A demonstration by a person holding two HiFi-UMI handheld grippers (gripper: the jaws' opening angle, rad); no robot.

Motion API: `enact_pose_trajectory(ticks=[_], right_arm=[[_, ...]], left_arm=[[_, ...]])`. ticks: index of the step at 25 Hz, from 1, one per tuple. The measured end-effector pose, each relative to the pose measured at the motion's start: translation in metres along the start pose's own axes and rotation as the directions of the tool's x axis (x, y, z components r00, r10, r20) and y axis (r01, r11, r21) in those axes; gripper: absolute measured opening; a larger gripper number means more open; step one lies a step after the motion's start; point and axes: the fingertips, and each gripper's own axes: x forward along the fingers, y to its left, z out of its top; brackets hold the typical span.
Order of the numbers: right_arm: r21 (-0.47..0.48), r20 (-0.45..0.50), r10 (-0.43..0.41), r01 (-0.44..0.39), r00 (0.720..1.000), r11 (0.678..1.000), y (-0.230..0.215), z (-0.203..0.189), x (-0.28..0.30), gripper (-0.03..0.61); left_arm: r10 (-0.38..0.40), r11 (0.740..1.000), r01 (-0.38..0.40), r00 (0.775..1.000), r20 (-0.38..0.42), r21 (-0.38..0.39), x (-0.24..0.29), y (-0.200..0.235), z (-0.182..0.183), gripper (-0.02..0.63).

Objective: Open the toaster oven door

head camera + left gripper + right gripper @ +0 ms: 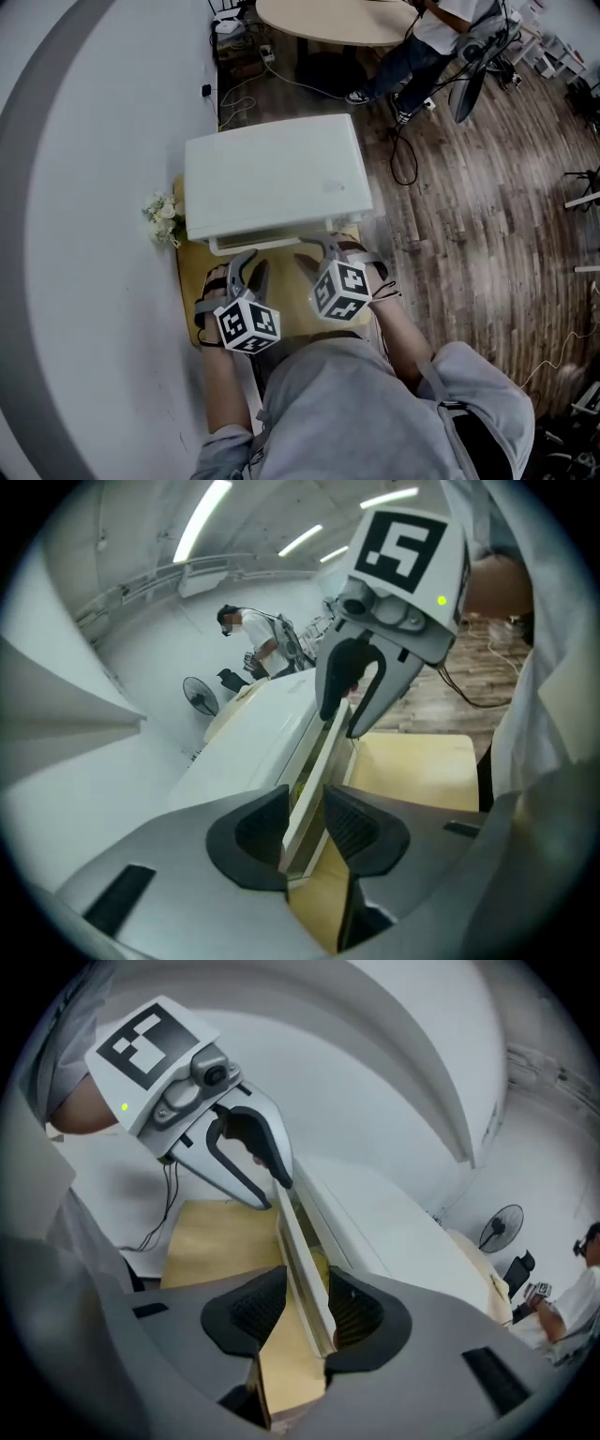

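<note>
Grey-clad lap (356, 412) nearest, grippers just beyond. Left gripper (251, 262): tongs spread, straddling door (272, 242) top edge, left part. Right gripper (319, 251): same, right part. No visible pinch on either. White toaster oven (272, 173) fills far part of tan worktop (187, 277). Door slightly ajar, facing near edge.

flowers (164, 220) just left of oven (272, 173)
</note>
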Motion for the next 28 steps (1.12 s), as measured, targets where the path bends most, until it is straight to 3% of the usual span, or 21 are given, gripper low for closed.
enact_pose_trajectory(ticks=[4, 7, 18, 28], right_arm=[[-0.102, -0.087, 0.008, -0.017, 0.996, 0.995, -0.002, -0.009, 0.007, 0.132], [-0.127, -0.126, 0.017, -0.034, 0.992, 0.991, -0.003, -0.014, 0.012, 0.131], [-0.103, -0.13, 0.028, -0.041, 0.991, 0.994, 0.0, -0.021, 0.016, 0.12], [-0.052, -0.112, 0.023, -0.029, 0.993, 0.998, 0.005, -0.023, 0.017, 0.115]], left_arm=[[-0.018, 0.996, 0.023, 0.998, -0.06, 0.083, 0.013, 0.003, -0.007, 0.112], [-0.039, 0.993, 0.048, 0.995, -0.089, 0.107, 0.022, 0.003, -0.009, 0.11], [-0.079, 0.994, 0.085, 0.992, -0.097, 0.063, 0.034, -0.002, -0.02, 0.11], [-0.093, 0.996, 0.093, 0.995, -0.043, -0.002, 0.032, -0.006, -0.024, 0.11]])
